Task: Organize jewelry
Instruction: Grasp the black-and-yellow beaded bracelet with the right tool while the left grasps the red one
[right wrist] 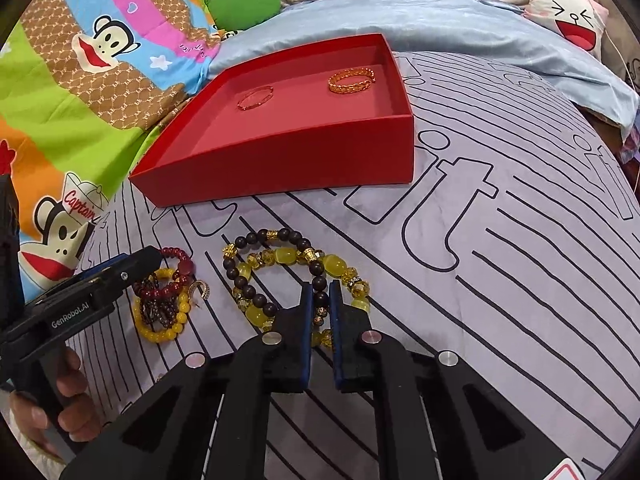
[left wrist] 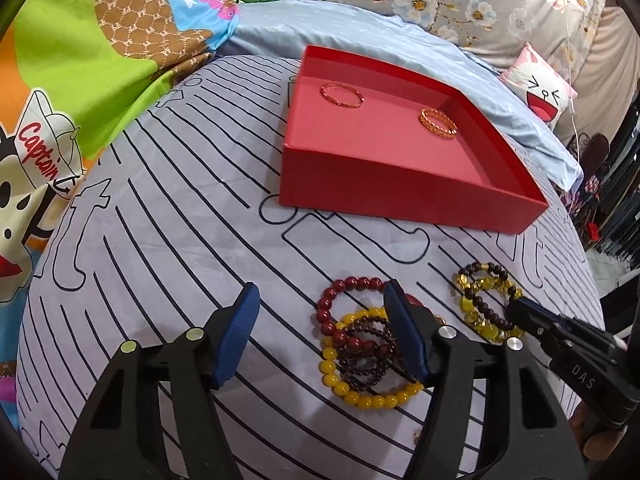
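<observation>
A red box (left wrist: pixel 400 184) (right wrist: pixel 280 160) on the striped sheet holds a thin gold bangle (left wrist: pixel 342 95) (right wrist: pixel 255 98) and a wide gold chain bangle (left wrist: pixel 438 121) (right wrist: pixel 351 77). Near me lies a pile of bracelets: red beads (left wrist: pixel 348 283), yellow beads (left wrist: pixel 372 400) and small dark beads (left wrist: pixel 368 356). My left gripper (left wrist: pixel 320 286) (right wrist: pixel 140 262) is open; its right pad rests over the pile and its left pad over bare sheet. My right gripper (right wrist: pixel 321 286) (left wrist: pixel 516 308) is shut on a bracelet of dark and yellow beads (right wrist: pixel 280 258) (left wrist: pixel 484 284) lying on the sheet.
A cartoon quilt (left wrist: pixel 100 60) lies at the left, a blue blanket (left wrist: pixel 360 28) behind the box, and a face cushion (left wrist: pixel 540 92) at the back right. A small gold charm (right wrist: pixel 200 290) sits by the pile. A person's hand (right wrist: pixel 60 392) grips the left handle.
</observation>
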Motion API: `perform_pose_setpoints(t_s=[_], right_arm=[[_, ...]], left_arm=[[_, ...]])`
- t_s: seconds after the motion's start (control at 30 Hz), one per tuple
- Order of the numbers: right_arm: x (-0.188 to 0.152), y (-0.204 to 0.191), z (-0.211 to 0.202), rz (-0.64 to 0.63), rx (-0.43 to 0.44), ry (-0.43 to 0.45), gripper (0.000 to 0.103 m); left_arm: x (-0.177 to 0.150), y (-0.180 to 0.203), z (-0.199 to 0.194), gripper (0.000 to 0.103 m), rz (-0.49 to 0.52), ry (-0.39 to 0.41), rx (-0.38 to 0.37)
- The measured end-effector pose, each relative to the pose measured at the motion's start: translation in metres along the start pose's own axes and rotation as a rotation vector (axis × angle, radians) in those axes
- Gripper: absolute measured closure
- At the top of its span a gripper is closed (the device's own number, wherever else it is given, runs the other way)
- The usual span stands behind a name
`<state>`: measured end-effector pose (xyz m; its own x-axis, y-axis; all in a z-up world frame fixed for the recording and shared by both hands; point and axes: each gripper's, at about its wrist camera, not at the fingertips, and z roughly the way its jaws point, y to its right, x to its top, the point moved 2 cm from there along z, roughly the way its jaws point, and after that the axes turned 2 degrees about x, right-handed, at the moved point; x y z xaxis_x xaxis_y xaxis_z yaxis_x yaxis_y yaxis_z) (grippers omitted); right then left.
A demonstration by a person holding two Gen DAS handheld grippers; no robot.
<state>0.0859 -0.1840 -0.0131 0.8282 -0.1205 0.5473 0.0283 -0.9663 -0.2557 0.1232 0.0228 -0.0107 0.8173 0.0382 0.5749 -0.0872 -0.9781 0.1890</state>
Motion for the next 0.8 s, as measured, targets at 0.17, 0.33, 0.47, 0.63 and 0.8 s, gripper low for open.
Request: perform_pose_setpoints(t_s=[0.17,0.33,0.47,0.63,0.8], right_arm=[[0.000,0.001,0.000,0.003,0.001,0.001,0.095],[0.000,0.002,0.000,0.004,0.002,0.000,0.095],[0.000,0.002,0.000,0.003,0.001,0.000,0.095],[-0.001,0.001,0.000,0.001,0.002,-0.002,0.095],[-0.003,-0.004,-0.003,-0.003,0.004,0.001,0.095]], left_arm=[[0.002,0.000,0.006,0.055,0.031,0.008,0.048],[-0.002,0.007,0.006,0.067,0.067,0.006,0.030],[-0.005,0.011,0.004,0.077,0.088,0.004,0.014],[-0.008,0.012,0.003,0.094,0.094,-0.008,-0.025],[-0.012,0.014,0.000,0.095,0.093,-0.023,-0.041]])
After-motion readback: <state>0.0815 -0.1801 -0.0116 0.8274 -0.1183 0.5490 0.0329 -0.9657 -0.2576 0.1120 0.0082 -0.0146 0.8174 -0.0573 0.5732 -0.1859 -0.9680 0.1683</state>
